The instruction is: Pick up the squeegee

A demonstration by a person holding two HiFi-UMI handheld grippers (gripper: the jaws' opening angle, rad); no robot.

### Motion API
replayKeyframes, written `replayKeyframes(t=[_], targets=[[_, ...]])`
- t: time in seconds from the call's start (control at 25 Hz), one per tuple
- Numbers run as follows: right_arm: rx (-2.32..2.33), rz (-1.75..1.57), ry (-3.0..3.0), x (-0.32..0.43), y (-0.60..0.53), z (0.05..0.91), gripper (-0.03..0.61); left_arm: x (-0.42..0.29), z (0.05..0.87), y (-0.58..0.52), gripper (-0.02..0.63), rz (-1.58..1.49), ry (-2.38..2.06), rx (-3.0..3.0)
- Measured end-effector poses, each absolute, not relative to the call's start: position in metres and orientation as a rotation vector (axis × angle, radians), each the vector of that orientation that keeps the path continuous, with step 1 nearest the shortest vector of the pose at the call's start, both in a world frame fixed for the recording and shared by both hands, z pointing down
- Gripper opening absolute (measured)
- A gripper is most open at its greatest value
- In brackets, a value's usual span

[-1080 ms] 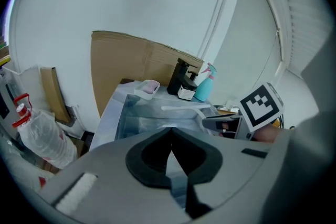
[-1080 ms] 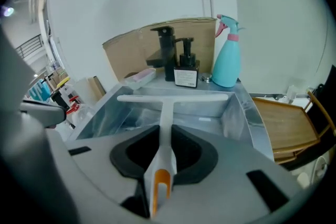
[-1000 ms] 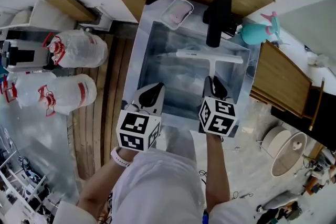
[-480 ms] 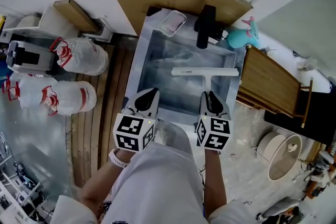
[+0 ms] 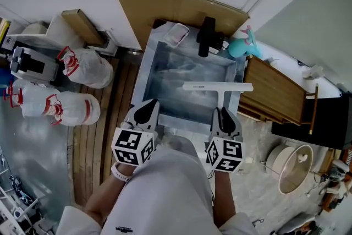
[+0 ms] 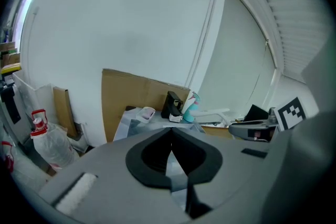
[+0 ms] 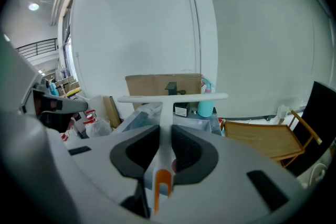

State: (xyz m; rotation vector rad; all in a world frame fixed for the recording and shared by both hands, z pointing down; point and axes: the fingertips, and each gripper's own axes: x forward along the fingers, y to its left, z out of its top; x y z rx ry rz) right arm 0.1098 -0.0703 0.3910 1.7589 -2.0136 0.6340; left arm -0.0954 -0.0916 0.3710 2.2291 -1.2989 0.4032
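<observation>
Far left, we have plastic water jugs (image 5: 85,69) on the floor, with wooden planking (image 5: 104,129) between them and the steel basin (image 5: 144,74). There's free room on that side.

The left gripper (image 5: 148,103) hangs at the basin's near left corner. Its jaws are closed tip to tip with nothing between them.

The basin's inside is bare across the middle. Its far rim is crowded: a small pink-lidded tub (image 5: 177,34) sits at the far left corner, a black device (image 5: 207,37) on the far edge and a teal spray bottle (image 5: 237,47) at the far right corner. A cardboard sheet (image 5: 165,5) stands behind them against the wall.

The squeegee (image 5: 217,86) is white and T-shaped, and the right gripper (image 5: 223,113) has its jaws clamped on the handle. We see the handle's orange end (image 7: 161,181) sticking back behind the pads. The blade runs crosswise ahead of the jaws, over the basin's near right part, and its right end reaches past the right rim.

A wooden frame (image 5: 275,93) stands just beside that rim, so it's tight there.
</observation>
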Motion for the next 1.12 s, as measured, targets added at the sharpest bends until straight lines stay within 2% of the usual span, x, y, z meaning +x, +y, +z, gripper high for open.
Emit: replayKeyframes(t=[1.12], targets=[[1.814,0.607,-2.056,0.121,-0.041,0.373,0.063,-0.110,0.350,-0.062,0.005,0.381,-1.388,2.245]])
